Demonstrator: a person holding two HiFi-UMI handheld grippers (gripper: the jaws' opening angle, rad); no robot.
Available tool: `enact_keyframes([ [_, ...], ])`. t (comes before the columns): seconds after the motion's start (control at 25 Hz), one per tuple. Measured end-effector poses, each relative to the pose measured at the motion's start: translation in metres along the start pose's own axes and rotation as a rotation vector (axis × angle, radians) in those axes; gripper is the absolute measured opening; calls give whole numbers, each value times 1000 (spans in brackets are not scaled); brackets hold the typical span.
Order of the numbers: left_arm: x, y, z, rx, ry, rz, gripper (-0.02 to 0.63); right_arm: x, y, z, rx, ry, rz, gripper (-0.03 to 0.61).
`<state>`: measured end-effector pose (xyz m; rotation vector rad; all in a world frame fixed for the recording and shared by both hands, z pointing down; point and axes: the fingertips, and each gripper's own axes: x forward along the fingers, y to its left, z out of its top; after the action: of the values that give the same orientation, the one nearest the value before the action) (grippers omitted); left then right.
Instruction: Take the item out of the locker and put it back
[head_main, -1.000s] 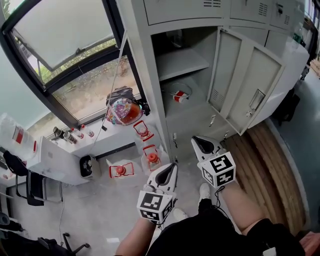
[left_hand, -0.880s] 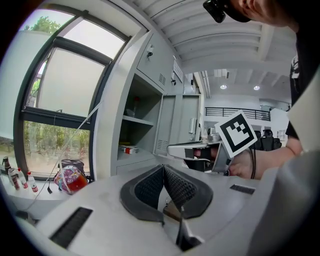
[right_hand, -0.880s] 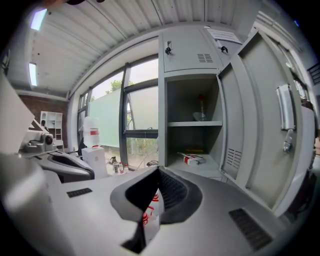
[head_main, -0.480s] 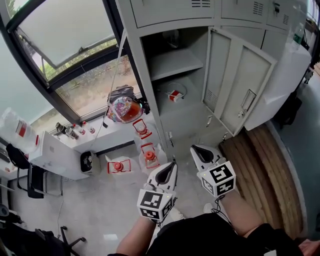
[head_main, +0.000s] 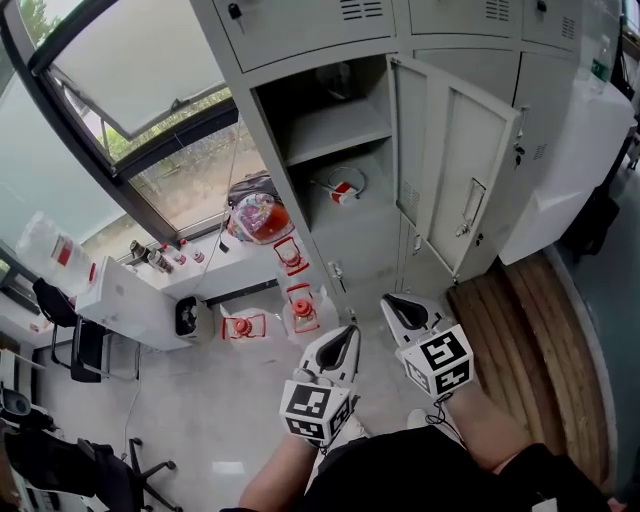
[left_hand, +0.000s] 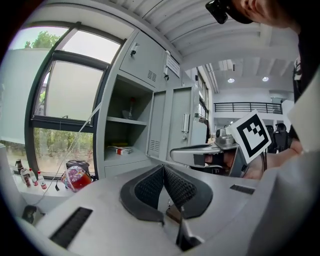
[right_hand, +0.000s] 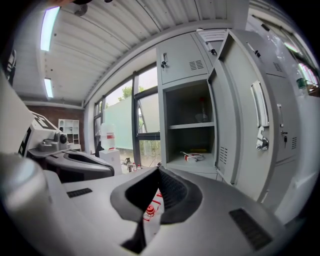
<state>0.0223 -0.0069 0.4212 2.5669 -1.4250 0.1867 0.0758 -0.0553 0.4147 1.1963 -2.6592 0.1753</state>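
Observation:
A grey locker (head_main: 330, 230) stands with its door (head_main: 455, 190) swung open to the right. On its lower shelf lies a small red and white item with a loop of cord (head_main: 341, 190), also seen in the left gripper view (left_hand: 120, 149) and the right gripper view (right_hand: 192, 157). My left gripper (head_main: 350, 334) and right gripper (head_main: 389, 300) hang side by side in front of the locker, well short of it. Both are shut with nothing between the jaws (left_hand: 162, 170) (right_hand: 159, 171).
A window sill to the left holds a bag with a red ball (head_main: 258, 217) and small bottles (head_main: 160, 260). Red-capped containers (head_main: 300, 312) stand on the floor by the locker foot. A white box (head_main: 130, 305) and a black chair (head_main: 85, 350) are at far left; wooden flooring (head_main: 520, 340) lies right.
Both grippers and the head have drawn back from the locker; it now looks farther away and more of its upper doors show. Both jaws stay shut.

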Motion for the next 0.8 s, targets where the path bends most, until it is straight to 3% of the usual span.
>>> enact_keyframes([
  [0.8, -3, -51, -2, 5, -26, 83, 17, -39, -1, -14, -49, 8, 112, 52],
])
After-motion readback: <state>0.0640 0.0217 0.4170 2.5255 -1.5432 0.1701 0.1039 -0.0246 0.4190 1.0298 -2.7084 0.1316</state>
